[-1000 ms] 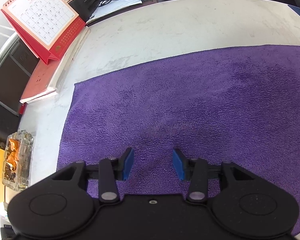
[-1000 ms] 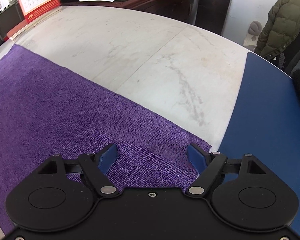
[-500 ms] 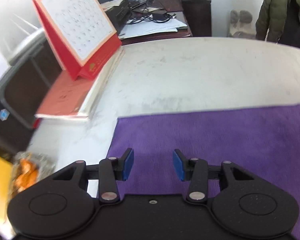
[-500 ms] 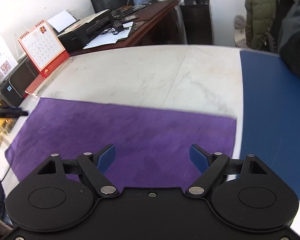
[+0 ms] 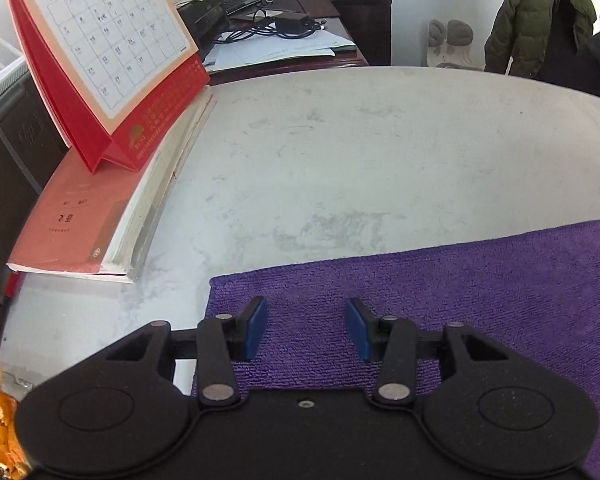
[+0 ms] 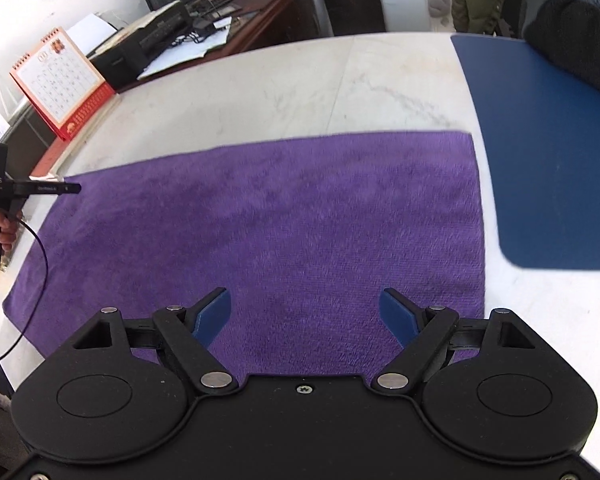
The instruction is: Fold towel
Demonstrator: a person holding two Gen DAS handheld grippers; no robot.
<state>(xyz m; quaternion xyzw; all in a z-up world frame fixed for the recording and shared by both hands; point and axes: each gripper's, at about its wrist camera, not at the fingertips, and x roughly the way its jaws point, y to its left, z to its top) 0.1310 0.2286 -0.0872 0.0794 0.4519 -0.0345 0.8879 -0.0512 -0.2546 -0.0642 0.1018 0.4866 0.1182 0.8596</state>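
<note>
Fuzzy purple towel point(image 6: 280, 220) flat on marble table point(image 5: 360, 152); both grippers apart, empty.

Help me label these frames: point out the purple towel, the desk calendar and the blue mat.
purple towel point(image 6: 284, 224), right wrist view, middle of its flat surface.
desk calendar point(image 5: 112, 40), left wrist view, on the white date grid.
blue mat point(image 6: 552, 152), right wrist view, middle of its bare top.

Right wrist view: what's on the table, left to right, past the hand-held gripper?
Left hand-held gripper at the left edge → red desk calendar → purple towel lying flat → blue mat on the right.
</note>
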